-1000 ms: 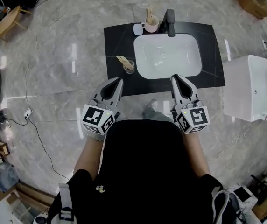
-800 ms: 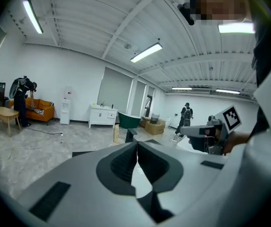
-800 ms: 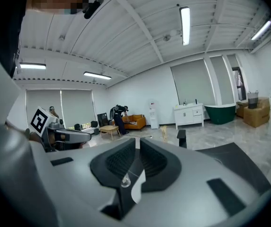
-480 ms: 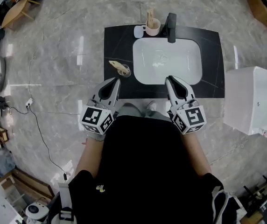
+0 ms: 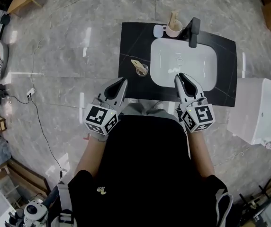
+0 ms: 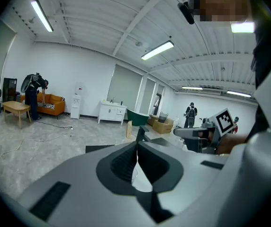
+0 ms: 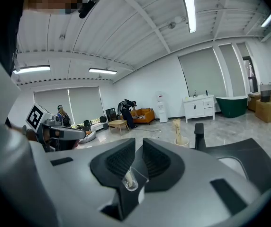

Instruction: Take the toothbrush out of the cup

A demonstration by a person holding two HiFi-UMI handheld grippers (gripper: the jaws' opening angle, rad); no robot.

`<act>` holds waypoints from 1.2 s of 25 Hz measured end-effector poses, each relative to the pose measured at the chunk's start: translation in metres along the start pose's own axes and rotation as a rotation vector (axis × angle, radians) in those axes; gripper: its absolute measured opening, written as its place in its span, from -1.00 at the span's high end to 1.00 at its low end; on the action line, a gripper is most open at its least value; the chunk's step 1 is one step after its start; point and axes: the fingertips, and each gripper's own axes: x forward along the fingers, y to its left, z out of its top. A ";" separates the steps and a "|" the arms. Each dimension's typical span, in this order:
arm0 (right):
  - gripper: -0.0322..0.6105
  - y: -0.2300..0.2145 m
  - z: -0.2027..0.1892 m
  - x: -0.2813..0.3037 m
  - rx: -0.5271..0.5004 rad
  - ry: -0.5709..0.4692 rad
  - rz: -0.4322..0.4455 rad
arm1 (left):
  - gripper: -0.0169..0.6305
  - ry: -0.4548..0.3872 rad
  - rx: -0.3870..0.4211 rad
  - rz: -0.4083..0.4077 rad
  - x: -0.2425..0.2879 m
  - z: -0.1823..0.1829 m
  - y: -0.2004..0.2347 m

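A pink cup (image 5: 174, 30) holding a wooden toothbrush (image 5: 173, 19) stands at the back of the black counter (image 5: 130, 41), left of the faucet; the cup (image 7: 182, 140) and toothbrush (image 7: 177, 129) also show far ahead in the right gripper view. A glass (image 5: 142, 69) holding a wooden-handled item stands left of the sink. My left gripper (image 5: 123, 82) hovers over the counter's front left edge, shut and empty. My right gripper (image 5: 178, 76) is over the sink's front rim, shut and empty too. Both are well short of the pink cup.
A white sink (image 5: 192, 51) fills the counter's middle, with a black faucet (image 5: 194, 30) behind it. A small white cup (image 5: 159, 31) stands beside the pink one. A white box-like unit (image 5: 261, 110) stands to the right. Marble floor surrounds the counter; people stand far off.
Both grippers have drifted a little forward and leftward relative to the counter, the right one now over the sink's rim. The head view has shifted. Both jaws stay shut.
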 end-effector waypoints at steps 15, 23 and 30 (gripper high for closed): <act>0.44 0.061 -0.051 0.084 -0.029 0.145 0.098 | 0.88 -0.002 -0.048 0.039 -0.044 -0.015 0.078; 0.31 0.081 -0.086 0.121 -0.116 0.233 0.117 | 0.88 0.009 -0.064 0.069 -0.066 -0.027 0.106; 0.32 0.081 -0.098 0.139 -0.178 0.273 0.095 | 0.88 0.003 -0.083 0.102 -0.076 -0.031 0.118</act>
